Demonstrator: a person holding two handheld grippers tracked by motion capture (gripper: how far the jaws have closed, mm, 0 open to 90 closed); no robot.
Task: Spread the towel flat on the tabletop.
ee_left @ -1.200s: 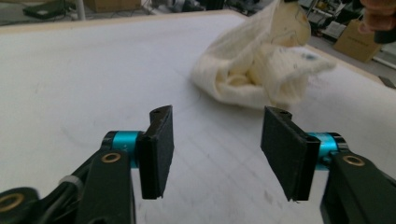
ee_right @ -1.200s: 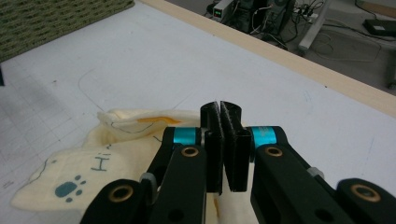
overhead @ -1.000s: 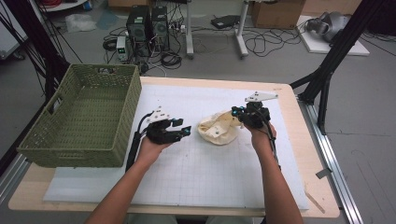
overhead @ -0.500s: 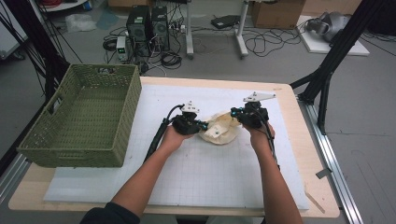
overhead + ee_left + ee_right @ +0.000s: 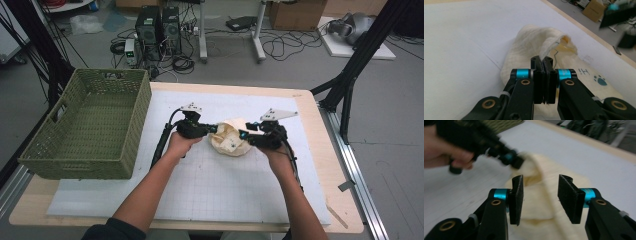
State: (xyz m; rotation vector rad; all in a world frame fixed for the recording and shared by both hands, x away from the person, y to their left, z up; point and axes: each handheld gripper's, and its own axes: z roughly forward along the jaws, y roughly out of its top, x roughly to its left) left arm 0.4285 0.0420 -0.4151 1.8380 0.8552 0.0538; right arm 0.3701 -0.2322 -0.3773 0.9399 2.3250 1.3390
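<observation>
A crumpled cream cloth (image 5: 230, 141) with a small paw print and lettering lies on the white gridded mat (image 5: 210, 185). My left gripper (image 5: 214, 129) comes in from the left, and in the left gripper view it (image 5: 541, 61) is shut on a raised fold of the cloth (image 5: 529, 45). My right gripper (image 5: 243, 135) sits at the cloth's right side. Its jaws (image 5: 540, 185) have just been opening and stand apart. A ridge of the cloth (image 5: 541, 205) lies between and beyond them, and the pads do not press on it. The left gripper (image 5: 509, 157) shows blurred behind.
A green woven basket (image 5: 75, 167) stands on the table's left side, beside the mat. The wooden table edge (image 5: 325, 165) runs along the right. Computer cases, cables and black stand legs are on the floor behind the table.
My left gripper has moved right to the cloth and closed on a fold of it. My right gripper's jaws have come apart and it has shifted slightly toward me.
</observation>
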